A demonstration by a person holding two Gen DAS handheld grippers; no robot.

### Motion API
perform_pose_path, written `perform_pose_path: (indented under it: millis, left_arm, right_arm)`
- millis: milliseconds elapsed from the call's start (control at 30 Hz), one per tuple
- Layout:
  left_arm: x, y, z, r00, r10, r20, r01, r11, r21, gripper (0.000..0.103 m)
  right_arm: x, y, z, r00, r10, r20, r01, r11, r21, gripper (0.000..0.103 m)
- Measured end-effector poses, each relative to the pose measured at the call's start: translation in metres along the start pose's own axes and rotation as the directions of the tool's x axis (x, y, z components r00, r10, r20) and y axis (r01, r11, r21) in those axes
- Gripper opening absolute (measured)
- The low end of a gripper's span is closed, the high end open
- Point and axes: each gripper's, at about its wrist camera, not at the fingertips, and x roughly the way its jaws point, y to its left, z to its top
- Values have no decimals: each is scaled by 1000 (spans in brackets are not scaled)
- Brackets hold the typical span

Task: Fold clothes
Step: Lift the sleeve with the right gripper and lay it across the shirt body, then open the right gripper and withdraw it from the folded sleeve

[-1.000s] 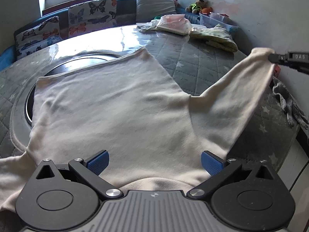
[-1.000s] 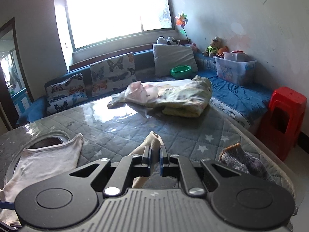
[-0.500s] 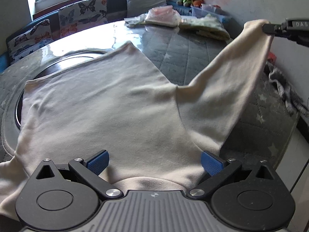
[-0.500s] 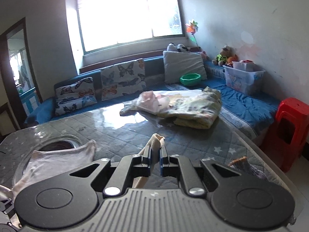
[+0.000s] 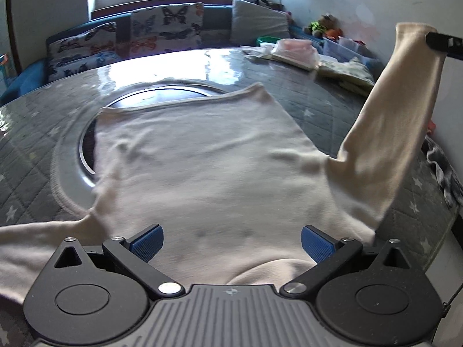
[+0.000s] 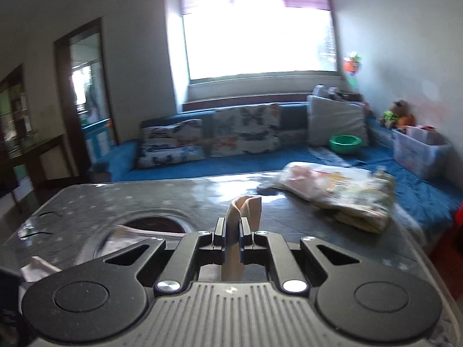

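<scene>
Between my right gripper's (image 6: 232, 227) closed jaws I hold the sleeve (image 5: 387, 133) cuff high, so I should swing it across the shirt (image 5: 202, 159) spread flat ahead of my open left gripper (image 5: 231, 243), keeping tension.

The table (image 5: 324, 107) is round and wears a grey quilted cover with pale stars; its far side shines under the window light. A round opening in the cover (image 5: 162, 98) shows a dark, metal-rimmed centre. A cream long-sleeved top (image 5: 208, 167) lies flat across the near half, its hem partly over that opening, with one sleeve raised off the surface at the right. At the far right edge rests a pile of folded clothes (image 5: 344, 70), pink and pale yellow print. A grey knitted garment (image 5: 442, 170) hangs over the right rim.
</scene>
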Motion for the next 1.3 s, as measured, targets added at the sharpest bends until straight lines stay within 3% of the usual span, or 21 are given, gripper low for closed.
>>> perform_pose_path:
  millis: [367, 733, 1100, 1300]
  left_arm:
    - [-20, 37, -18, 999, 25, 27, -23, 996, -84, 103]
    - [-29, 62, -38, 999, 46, 21, -42, 987, -153, 103]
    - [-31, 74, -42, 998, 64, 16, -60, 979, -193, 103]
    - [-31, 76, -40, 997, 70, 12, -66, 977, -204, 103]
  right_arm:
    - [21, 98, 11, 982, 181, -58, -187, 974, -129, 7]
    - [58, 166, -9, 942, 267, -201, -303, 936, -178, 7]
    - [92, 187, -34, 909, 298, -293, -358, 916, -181, 13]
    - [89, 181, -32, 908, 298, -294, -364, 909, -202, 14]
